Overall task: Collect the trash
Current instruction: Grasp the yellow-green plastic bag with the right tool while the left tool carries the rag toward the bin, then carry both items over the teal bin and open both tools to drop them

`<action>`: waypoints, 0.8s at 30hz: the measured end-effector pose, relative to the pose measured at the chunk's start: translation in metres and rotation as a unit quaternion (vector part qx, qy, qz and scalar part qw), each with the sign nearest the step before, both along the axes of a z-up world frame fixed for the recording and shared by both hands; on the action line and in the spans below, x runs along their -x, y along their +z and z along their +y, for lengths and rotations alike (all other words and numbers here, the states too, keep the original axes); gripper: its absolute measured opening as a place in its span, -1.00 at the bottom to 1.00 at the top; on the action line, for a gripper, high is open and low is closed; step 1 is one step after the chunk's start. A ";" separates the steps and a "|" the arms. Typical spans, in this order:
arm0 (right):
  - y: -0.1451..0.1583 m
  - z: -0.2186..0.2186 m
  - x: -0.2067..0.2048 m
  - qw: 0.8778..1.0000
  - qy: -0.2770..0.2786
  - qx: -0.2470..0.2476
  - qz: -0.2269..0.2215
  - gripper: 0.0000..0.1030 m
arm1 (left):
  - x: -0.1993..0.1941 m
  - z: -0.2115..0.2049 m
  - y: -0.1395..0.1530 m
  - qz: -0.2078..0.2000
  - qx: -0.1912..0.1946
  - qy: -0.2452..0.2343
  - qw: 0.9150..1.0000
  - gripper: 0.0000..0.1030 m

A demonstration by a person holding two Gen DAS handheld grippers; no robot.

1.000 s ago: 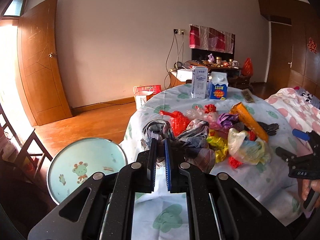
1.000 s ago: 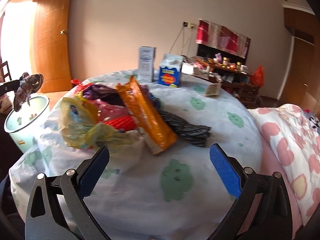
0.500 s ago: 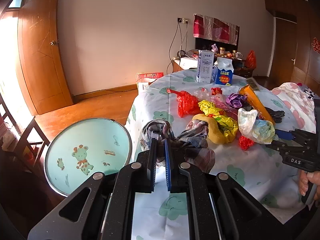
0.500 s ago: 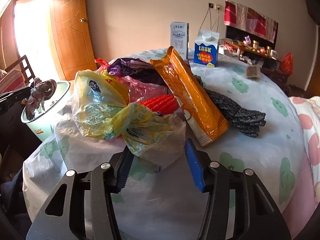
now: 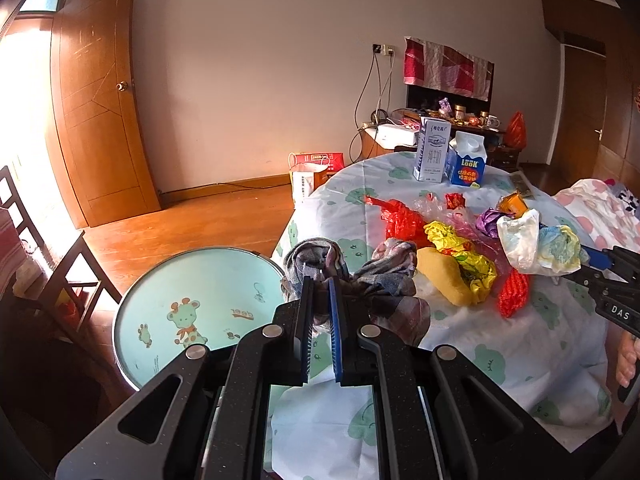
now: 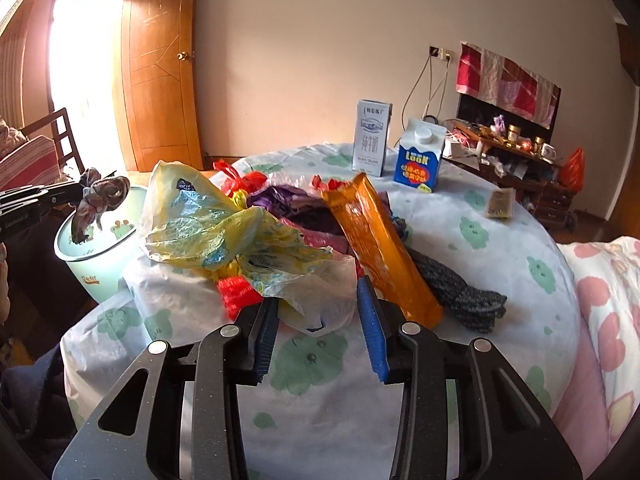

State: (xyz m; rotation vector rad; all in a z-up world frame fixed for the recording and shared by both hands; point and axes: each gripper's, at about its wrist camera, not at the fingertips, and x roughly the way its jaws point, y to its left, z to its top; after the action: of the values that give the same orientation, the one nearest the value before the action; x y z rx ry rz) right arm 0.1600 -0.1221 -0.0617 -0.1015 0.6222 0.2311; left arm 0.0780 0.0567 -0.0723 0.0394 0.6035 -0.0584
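A crumpled grey plaid rag point(image 5: 320, 264) hangs clamped in the left tongs point(image 5: 320, 322) near the mint bin's round rim point(image 5: 132, 300), while the right tongs point(image 6: 318, 320), just closing, pinch a crinkly plastic bag point(image 6: 224, 232) at the tabletop point(image 6: 500, 248) edge

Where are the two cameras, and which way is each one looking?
Left wrist: sits on the left gripper, looking down its fingers at the grey rag it pinches, the bin and table; a hand shows at right.
Right wrist: sits on the right gripper, whose jaws have just been closing around the plastic bag, facing the trash pile.
Shared: the bin, both cartons, the bag and each other's gripper.
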 end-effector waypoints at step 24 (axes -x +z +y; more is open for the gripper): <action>0.018 0.121 -0.084 0.995 0.091 0.035 -0.007 -0.24 | -0.017 0.091 -0.002 0.015 -0.022 0.127 0.992 -0.86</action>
State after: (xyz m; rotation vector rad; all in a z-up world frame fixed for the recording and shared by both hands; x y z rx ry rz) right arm 0.2438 -0.0009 -0.0441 -0.2267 0.6071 0.3844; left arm 0.0950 0.1481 -0.0740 0.0036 0.6354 0.2008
